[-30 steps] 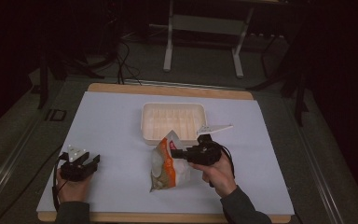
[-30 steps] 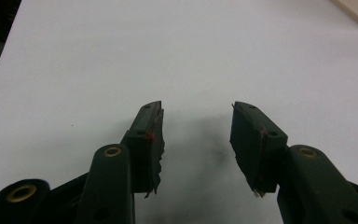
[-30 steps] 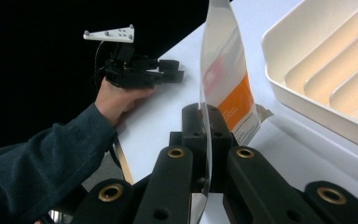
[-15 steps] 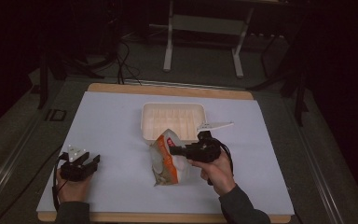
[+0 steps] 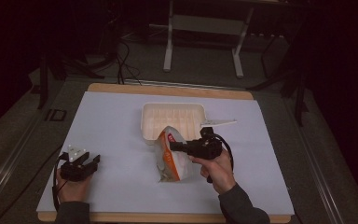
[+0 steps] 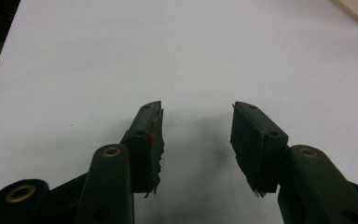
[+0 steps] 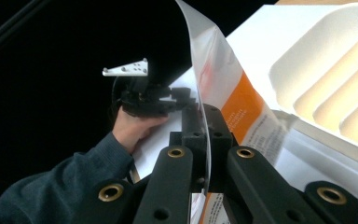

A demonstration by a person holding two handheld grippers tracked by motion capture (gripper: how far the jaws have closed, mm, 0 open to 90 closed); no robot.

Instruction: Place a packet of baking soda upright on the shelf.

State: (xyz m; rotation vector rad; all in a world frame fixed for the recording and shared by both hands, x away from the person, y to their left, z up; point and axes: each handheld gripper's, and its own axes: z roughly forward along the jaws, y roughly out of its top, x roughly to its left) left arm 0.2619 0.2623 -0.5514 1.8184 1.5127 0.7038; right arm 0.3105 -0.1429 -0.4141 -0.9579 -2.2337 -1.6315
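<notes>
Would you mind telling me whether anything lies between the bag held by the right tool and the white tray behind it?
Nothing visible does: the bag, clamped in the right tool, already overlaps the tray's near edge.

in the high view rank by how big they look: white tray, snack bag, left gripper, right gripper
1. white tray, the widest even with its near edge hidden behind the bag.
2. snack bag, held up by the right gripper, so nearer the camera.
3. left gripper and right gripper look alike; not ranked.
</notes>
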